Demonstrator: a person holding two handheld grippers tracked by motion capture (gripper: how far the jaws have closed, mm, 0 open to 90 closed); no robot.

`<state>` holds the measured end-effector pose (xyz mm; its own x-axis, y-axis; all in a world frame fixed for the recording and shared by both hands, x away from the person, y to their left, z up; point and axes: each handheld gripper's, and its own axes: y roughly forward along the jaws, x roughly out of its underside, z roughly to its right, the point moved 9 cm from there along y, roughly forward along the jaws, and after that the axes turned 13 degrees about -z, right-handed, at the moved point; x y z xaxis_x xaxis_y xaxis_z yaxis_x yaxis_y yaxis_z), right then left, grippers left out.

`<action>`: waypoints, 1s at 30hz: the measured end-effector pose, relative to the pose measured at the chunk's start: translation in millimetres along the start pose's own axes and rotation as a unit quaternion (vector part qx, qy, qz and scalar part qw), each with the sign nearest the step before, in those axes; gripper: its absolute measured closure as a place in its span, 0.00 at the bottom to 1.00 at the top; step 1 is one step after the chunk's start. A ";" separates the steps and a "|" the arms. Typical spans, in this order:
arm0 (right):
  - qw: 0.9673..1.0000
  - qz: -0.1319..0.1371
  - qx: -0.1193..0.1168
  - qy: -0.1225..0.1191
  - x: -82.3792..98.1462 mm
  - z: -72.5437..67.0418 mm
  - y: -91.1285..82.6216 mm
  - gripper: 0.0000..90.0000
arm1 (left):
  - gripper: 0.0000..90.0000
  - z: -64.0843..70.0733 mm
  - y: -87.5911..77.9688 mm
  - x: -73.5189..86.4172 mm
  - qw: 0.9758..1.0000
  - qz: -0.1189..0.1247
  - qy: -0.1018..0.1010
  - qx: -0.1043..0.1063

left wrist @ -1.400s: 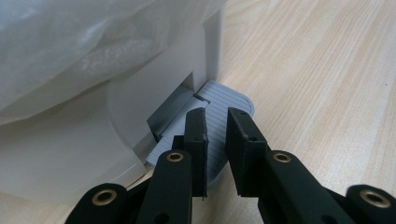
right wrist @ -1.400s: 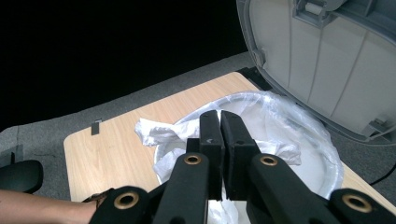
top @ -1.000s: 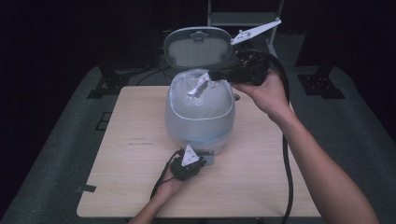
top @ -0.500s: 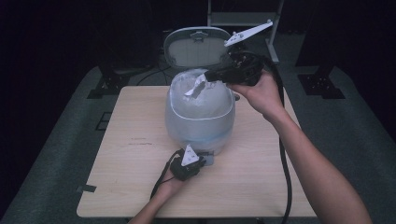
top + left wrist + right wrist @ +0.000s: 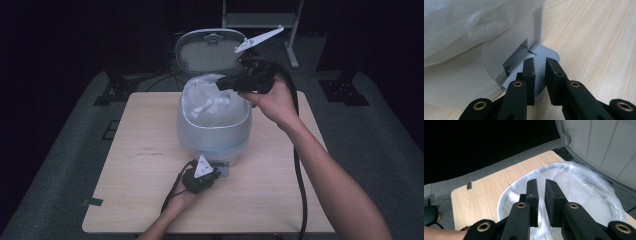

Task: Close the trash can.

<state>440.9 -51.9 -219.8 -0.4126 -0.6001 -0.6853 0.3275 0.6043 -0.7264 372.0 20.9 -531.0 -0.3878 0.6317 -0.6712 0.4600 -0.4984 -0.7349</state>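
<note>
Dark surroundings frame the desk (image 5: 140, 150), where the right tool (image 5: 541, 187), nearly closed and empty, should pinch the thin, slippery bin liner (image 5: 574, 185) at its rim, while the left tool (image 5: 540, 65), narrowly parted, rests on the pedal (image 5: 544, 53).

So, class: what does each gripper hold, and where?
Left gripper grips nothing; its jaws sit over the pedal. Right gripper, above the bag: cannot be told.

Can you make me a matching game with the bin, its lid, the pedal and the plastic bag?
Things:
1. lid
2. pedal
3. plastic bag
4. table

Where or how:
A. light wood, under the bin
B. standing open behind the bin
C. lining the bin, folded over its rim
D. grey and ribbed, under the left gripper fingers

Pairs: 1-B, 2-D, 3-C, 4-A
</note>
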 end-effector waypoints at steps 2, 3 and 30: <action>1.000 -0.001 -0.002 0.001 1.3 0.5 0.9 0.90 | 0.87 0.3 0.0 0.0 1.000 0.000 -0.001 0.001; 1.000 -0.002 0.001 0.000 2.6 1.2 0.9 0.90 | 0.87 0.1 0.0 0.1 1.000 0.000 -0.001 0.001; 1.000 0.010 -0.002 0.010 25.7 8.6 -13.9 0.82 | 0.87 -0.2 -0.3 0.4 1.000 -0.002 0.001 0.001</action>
<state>433.1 -80.2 -227.7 -0.4234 -0.5768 -0.6986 0.3325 0.6184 -0.7121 371.8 21.4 -531.1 -0.3887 0.6349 -0.6677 0.4565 -0.4968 -0.7381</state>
